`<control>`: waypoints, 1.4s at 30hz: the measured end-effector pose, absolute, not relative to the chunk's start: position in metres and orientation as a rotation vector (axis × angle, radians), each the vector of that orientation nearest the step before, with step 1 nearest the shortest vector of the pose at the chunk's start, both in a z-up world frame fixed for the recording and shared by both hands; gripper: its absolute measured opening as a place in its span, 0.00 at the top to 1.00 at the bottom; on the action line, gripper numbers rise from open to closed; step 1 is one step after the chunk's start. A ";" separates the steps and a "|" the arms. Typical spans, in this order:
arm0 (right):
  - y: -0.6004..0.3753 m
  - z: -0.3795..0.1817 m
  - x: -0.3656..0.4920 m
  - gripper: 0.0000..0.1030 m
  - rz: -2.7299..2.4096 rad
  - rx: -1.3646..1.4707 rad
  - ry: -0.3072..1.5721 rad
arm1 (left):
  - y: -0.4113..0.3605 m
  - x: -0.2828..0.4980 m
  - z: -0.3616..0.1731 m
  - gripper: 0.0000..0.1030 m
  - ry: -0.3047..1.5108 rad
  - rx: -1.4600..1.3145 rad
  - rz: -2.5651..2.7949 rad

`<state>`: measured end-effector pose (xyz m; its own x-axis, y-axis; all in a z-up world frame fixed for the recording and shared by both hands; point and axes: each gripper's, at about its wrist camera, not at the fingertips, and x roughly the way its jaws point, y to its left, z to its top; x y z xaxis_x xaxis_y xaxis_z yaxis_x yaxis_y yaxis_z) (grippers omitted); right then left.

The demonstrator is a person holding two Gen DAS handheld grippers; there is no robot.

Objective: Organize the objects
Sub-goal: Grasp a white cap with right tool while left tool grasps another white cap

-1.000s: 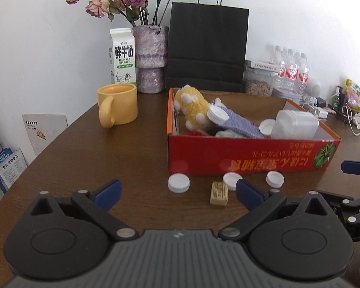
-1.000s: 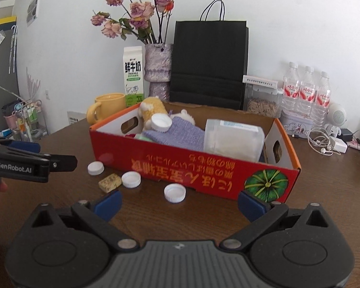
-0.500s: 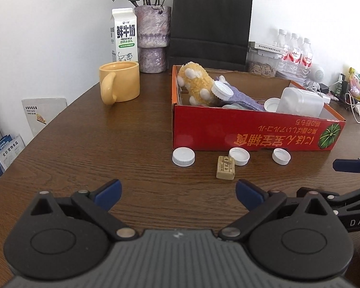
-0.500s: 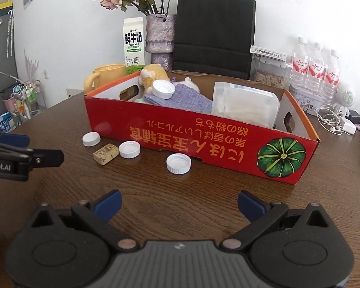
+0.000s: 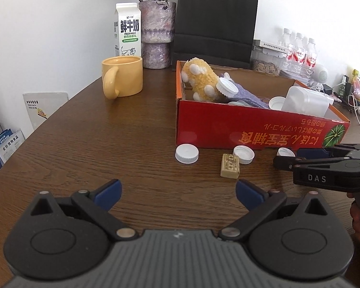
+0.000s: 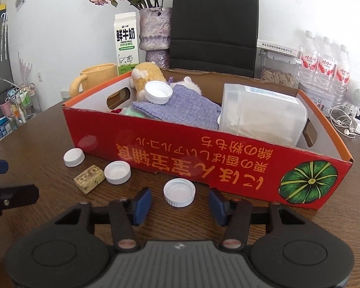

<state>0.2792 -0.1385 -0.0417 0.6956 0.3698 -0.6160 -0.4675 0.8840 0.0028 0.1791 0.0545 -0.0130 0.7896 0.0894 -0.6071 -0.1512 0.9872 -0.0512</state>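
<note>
Where the dark wooden table [image 6: 228, 218] meets a white wall:
Box: red cardboard box [image 6: 204, 158], mid-table.
Caps: white cap [image 6: 179, 192] between right gripper [image 6: 179, 206] pads, jaws just narrowing, not touching.
Left gripper [image 5: 178, 192]: spread wide, empty.
Backdrop: black bag [image 5: 216, 21], milk carton [image 5: 128, 30].

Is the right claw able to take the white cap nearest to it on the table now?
Probably yes: the right claw has been closing, the cap lies just ahead of its tips, and nothing blocks it.
</note>
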 end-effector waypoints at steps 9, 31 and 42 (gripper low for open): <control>-0.137 -0.042 0.279 0.73 0.496 -0.148 0.627 | 0.057 0.188 -0.016 0.00 0.651 -0.100 0.153; -0.179 -0.030 0.264 0.74 0.490 -0.091 0.520 | 0.056 0.251 -0.034 0.46 0.652 -0.079 0.157; -0.178 -0.035 0.265 0.74 0.497 -0.091 0.532 | 0.066 0.243 -0.031 0.72 0.605 -0.132 0.129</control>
